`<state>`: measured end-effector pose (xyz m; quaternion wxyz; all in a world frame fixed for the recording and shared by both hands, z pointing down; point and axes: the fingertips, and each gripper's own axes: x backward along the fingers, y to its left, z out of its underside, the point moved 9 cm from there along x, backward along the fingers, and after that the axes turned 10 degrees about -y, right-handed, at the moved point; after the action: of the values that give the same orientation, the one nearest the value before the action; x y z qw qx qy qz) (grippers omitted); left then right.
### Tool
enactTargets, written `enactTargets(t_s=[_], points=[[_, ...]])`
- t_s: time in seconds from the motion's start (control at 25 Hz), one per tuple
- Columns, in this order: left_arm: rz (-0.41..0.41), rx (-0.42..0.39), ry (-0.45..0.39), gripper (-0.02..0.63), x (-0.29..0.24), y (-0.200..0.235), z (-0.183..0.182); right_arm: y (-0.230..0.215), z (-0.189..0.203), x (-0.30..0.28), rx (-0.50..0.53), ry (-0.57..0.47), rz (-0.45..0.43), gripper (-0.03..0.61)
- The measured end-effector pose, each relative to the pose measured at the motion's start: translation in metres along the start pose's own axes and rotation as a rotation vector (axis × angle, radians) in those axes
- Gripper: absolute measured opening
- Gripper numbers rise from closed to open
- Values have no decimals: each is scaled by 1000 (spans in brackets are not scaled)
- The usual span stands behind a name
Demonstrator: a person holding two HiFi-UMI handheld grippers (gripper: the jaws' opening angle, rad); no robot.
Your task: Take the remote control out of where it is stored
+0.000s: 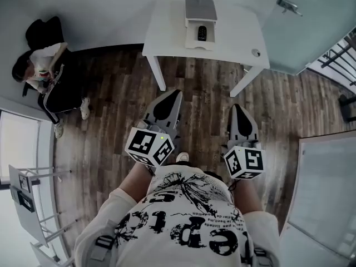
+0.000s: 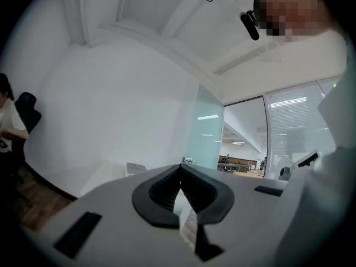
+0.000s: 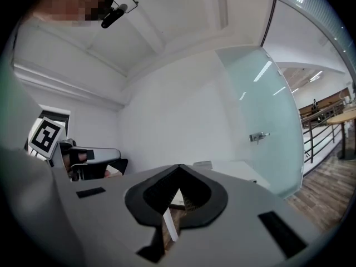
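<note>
A black remote control (image 1: 202, 33) lies in the open front tray of a white storage box (image 1: 200, 18) with a grey lid, standing on a white table (image 1: 167, 32) against the far wall. Both grippers hang in front of my chest over the wooden floor, well short of the table. My left gripper (image 1: 177, 93) is shut with nothing in it, its jaws meeting at the tip (image 2: 181, 168). The right gripper (image 1: 236, 107) is likewise shut and empty (image 3: 179, 168). Past the jaws, the gripper views show only the table (image 2: 105, 171) and the box (image 3: 203, 164), far off.
A person sits on a black chair (image 1: 41, 32) at the left wall. A frosted glass door (image 1: 311, 26) with a metal handle (image 1: 289, 5) stands right of the table. A small round object (image 1: 256, 53) lies on the table's right corner. A railing (image 1: 339, 54) is at far right.
</note>
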<state>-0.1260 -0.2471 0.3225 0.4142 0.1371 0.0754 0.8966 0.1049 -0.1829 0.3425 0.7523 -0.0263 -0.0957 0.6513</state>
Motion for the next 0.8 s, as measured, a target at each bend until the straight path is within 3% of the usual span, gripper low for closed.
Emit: enactTargets(t_s=[0.4,0.8], points=[[-103,42,48,9,-63,49,21,-34,23,-85,-14,54,-19,-6],[-252,-22,22,8,-178,44,51,-136,28,-195,-27,64,-173,-6]])
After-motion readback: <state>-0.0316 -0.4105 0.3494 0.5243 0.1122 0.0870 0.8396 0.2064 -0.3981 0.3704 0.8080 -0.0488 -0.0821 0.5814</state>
